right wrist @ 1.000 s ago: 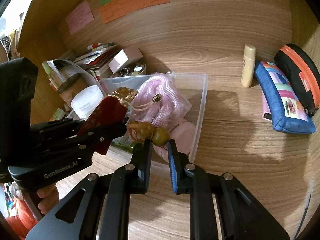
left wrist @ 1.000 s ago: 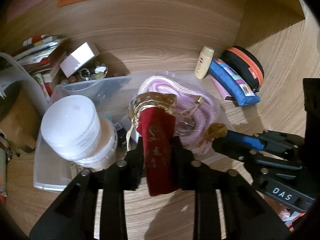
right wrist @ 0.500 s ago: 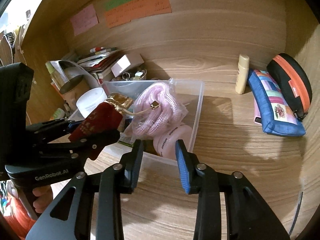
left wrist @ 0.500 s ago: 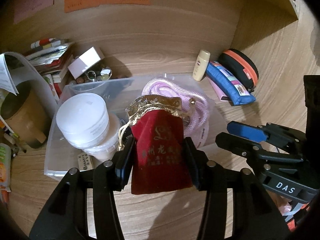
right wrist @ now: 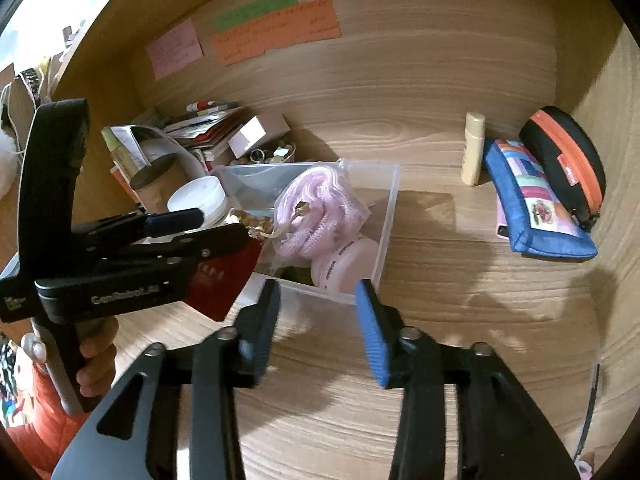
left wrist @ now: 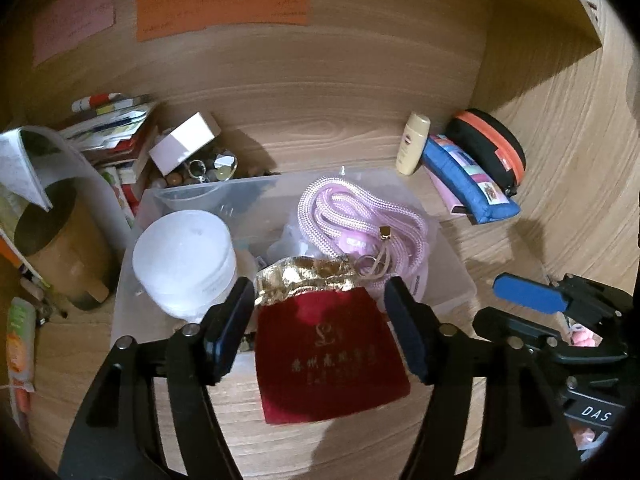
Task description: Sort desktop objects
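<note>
A wooden desk surface (right wrist: 460,280) with a wooden back wall is carrying everything. A clear plastic bin (left wrist: 460,280) is sitting near its middle. Right of the bin, a cream bottle (left wrist: 412,144) is standing against the back wall, with a blue pouch (left wrist: 468,176) and a black case with an orange zipper (left wrist: 492,144) lying just beyond it. Left of the bin, a brown cup (left wrist: 60,248) is standing, with a stack of books and papers (left wrist: 116,128) and a small white box (left wrist: 184,142) lying behind it.

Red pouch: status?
Left gripper jaws just opening, red pouch loose between them, half over clear bin rim. Right gripper opening, empty.
</note>
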